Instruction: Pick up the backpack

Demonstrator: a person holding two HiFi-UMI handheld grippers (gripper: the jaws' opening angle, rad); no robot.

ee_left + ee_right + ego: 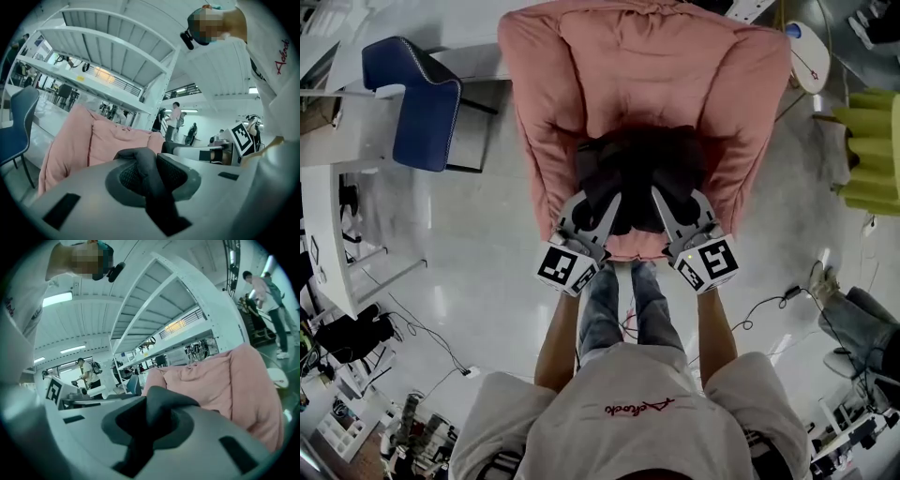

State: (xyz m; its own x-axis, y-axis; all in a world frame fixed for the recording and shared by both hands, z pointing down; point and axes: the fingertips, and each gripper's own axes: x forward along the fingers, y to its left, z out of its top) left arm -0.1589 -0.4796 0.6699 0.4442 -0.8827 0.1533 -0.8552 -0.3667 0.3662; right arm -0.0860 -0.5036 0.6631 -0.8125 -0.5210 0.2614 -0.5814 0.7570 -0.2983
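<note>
The black backpack (642, 173) lies in the hollow of a pink beanbag chair (647, 56), at its near edge, just in front of the person's legs. The left claw (602, 208) is clenched on a dark strap of it on one side, and the right claw (664, 204) grasps a fold of its dark fabric on the other. A blue chair (417, 103) stands well apart on the pale floor (478, 244).
</note>
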